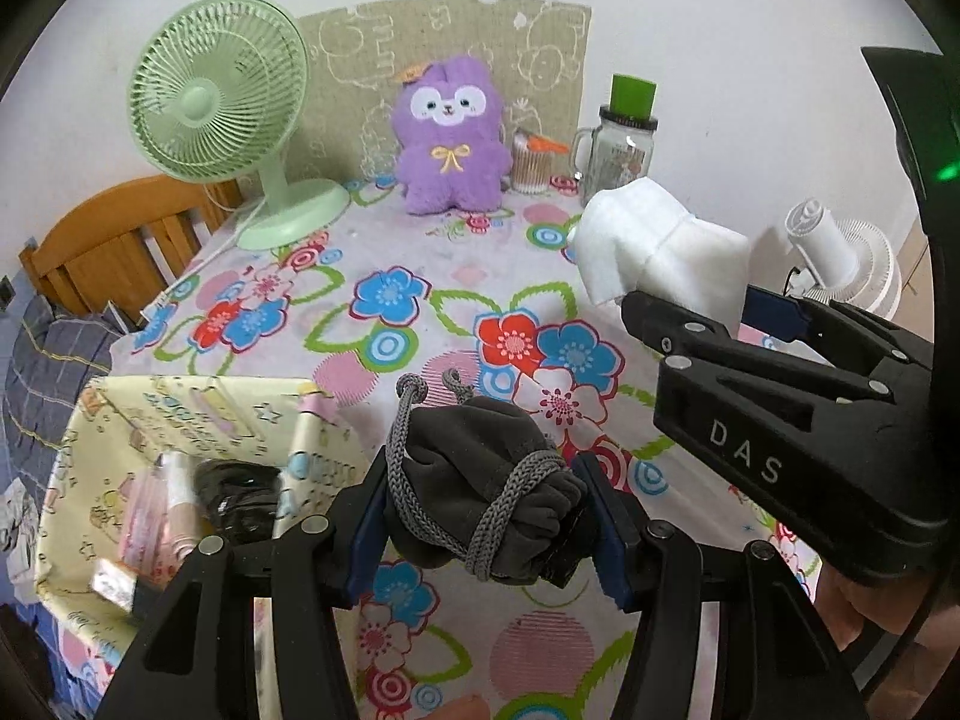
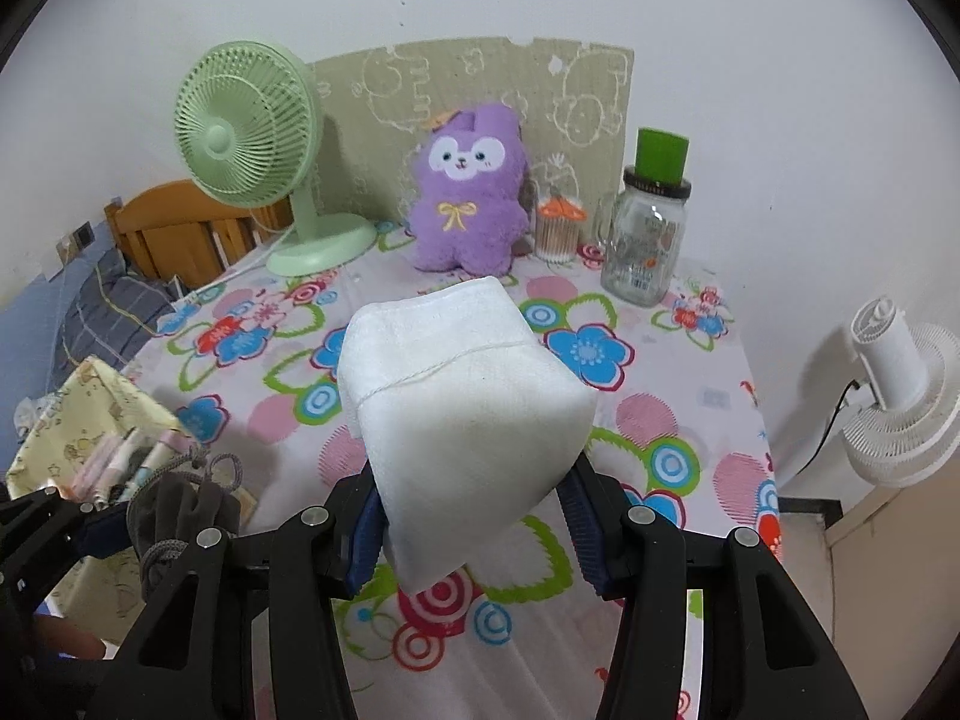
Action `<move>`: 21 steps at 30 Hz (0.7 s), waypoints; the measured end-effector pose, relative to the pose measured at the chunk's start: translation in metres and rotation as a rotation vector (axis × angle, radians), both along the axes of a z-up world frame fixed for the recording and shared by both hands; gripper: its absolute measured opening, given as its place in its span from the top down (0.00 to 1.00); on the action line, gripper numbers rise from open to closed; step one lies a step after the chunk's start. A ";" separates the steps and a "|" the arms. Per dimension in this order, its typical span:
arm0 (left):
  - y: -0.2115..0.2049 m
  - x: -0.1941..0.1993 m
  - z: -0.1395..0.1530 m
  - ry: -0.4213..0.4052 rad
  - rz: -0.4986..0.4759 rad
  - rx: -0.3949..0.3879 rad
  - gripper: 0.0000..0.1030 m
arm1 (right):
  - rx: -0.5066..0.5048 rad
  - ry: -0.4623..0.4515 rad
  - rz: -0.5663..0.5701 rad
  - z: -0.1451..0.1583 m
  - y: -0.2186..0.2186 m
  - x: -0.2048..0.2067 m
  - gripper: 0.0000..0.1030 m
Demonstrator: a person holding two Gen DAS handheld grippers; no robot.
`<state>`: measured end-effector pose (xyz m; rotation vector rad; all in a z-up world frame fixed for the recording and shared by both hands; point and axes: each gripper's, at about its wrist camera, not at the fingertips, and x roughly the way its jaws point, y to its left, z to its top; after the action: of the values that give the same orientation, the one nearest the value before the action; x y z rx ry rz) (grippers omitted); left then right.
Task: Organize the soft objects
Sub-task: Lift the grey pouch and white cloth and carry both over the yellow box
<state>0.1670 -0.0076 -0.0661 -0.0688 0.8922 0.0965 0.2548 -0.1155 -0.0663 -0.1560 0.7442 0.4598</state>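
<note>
My left gripper (image 1: 489,531) is shut on a dark grey drawstring pouch (image 1: 480,480), held above the flowered tablecloth (image 1: 420,300). In the right wrist view the same pouch (image 2: 174,516) shows at the lower left, still in that gripper. My right gripper (image 2: 474,525) is shut on a folded white towel (image 2: 462,396), lifted off the table; the left wrist view shows that towel (image 1: 660,246) at the right. A purple plush toy (image 2: 468,198) sits upright at the back of the table. A pale yellow fabric bin (image 1: 180,420) with small items stands at the left edge.
A green desk fan (image 2: 252,138) stands at the back left, a glass jar with a green lid (image 2: 648,228) and a cup of cotton swabs (image 2: 558,228) at the back right. A white fan (image 2: 900,396) is off the table's right side; a wooden bed frame (image 1: 120,240) lies left.
</note>
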 end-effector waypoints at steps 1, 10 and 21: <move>0.001 -0.003 0.003 -0.007 0.001 0.001 0.43 | 0.000 -0.006 0.002 0.003 0.001 -0.003 0.47; 0.016 -0.027 0.027 -0.062 0.025 0.002 0.43 | 0.014 -0.051 0.026 0.031 0.015 -0.032 0.47; 0.052 -0.055 0.044 -0.112 0.083 -0.003 0.43 | 0.019 -0.098 0.085 0.058 0.050 -0.062 0.47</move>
<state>0.1115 0.0441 -0.0220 -0.1131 0.7781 0.1675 0.1929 -0.0651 -0.0079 -0.1913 0.6384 0.5358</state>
